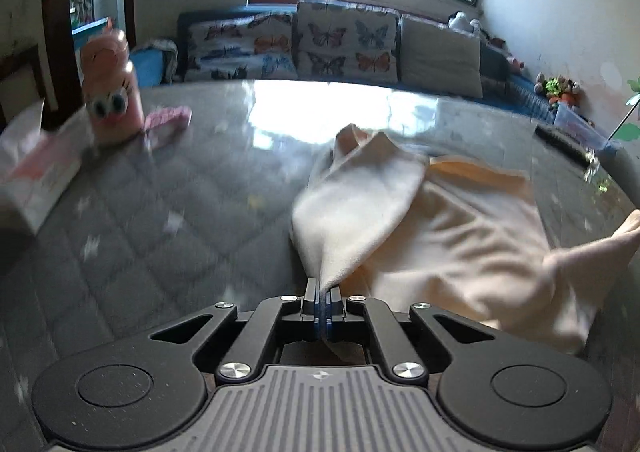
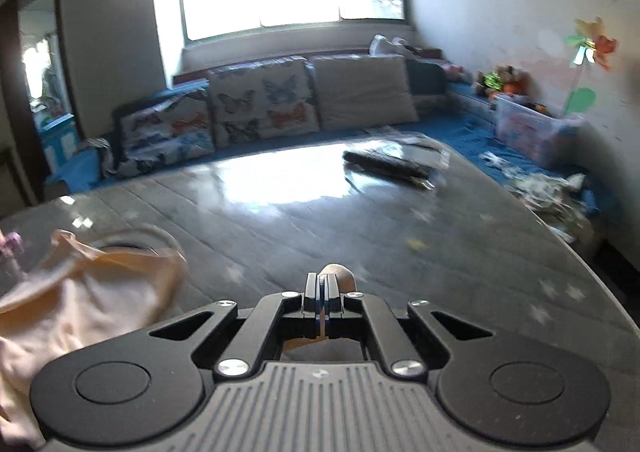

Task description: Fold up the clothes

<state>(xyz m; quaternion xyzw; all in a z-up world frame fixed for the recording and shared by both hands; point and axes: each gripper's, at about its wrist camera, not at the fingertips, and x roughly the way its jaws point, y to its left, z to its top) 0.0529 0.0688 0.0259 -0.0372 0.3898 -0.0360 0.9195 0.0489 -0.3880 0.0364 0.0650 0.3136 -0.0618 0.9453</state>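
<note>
Cream cloth garment point(image 1: 440, 224) lies bunched at my one o'clock on the grey quilted mattress point(image 1: 160, 212); left gripper point(image 1: 323, 294) and right gripper point(image 2: 322, 284) each pinch an edge. I judge it needs even tension, corners level.

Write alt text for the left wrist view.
The left gripper, jaws shut, pinches a corner of a cream garment lifted off a grey quilted mattress. A pink toy with googly eyes stands at far left; butterfly cushions line a sofa under a bright window.
</note>
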